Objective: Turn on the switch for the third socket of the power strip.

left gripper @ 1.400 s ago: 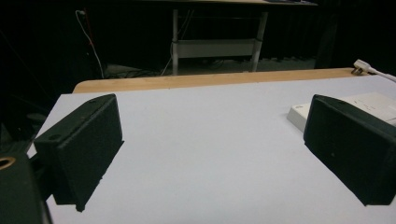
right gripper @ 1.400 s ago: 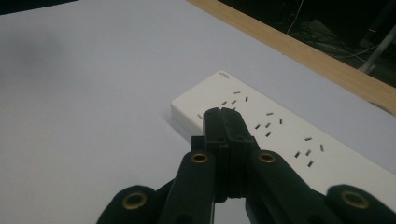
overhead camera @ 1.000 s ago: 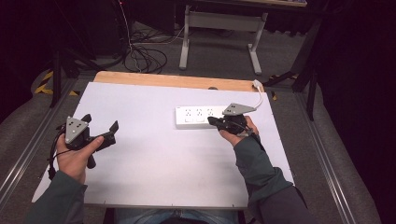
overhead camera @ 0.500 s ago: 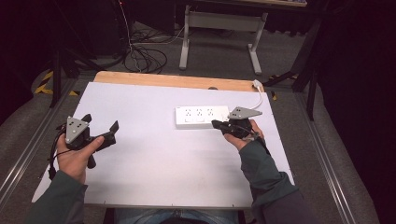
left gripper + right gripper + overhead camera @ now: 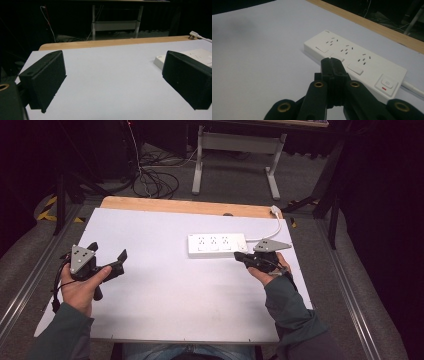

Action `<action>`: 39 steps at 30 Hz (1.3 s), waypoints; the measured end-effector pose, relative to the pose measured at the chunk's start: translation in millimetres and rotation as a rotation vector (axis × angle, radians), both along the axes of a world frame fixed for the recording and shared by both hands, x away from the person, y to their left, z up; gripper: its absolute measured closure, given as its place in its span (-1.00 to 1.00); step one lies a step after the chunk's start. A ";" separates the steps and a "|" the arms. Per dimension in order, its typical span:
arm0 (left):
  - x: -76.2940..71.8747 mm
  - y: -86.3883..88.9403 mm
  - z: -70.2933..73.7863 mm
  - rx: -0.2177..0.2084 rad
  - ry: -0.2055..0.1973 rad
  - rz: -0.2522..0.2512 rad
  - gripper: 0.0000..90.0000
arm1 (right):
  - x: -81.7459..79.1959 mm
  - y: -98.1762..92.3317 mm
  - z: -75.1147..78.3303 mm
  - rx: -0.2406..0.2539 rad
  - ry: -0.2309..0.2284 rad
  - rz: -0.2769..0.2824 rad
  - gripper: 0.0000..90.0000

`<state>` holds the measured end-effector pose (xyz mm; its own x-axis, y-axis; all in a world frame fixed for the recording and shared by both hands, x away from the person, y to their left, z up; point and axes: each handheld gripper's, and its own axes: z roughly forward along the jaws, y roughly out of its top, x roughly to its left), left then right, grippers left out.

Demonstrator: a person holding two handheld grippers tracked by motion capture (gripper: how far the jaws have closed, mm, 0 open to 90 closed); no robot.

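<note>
Power strip [image 5: 218, 245] lies on white table [image 5: 165, 310], long axis left-right, just beyond right hand-held gripper [image 5: 241, 256], clenched empty w/ tips at its near edge. Left hand-held gripper [image 5: 107, 258], jaws released, sits well apart.

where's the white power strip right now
In the high view the white plastic power strip lies flat on the right half of the white table, toward the wooden far edge, just beyond the right gripper.
</note>
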<state>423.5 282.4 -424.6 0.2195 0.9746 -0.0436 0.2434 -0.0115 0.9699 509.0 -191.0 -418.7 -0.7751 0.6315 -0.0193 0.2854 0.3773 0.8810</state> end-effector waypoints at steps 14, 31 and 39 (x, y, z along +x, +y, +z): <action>0.1 -0.2 0.0 0.007 0.000 -0.002 -0.87 | -4.8 -7.4 0.7 0.014 -0.011 0.005 1.00; 0.2 -0.1 -0.1 0.003 0.000 0.000 -0.87 | -6.9 -14.0 -0.1 0.063 -0.020 0.031 0.83; 0.0 -0.1 0.1 0.004 -0.001 0.001 -0.87 | -8.0 -15.7 -0.4 0.094 -0.025 0.033 0.45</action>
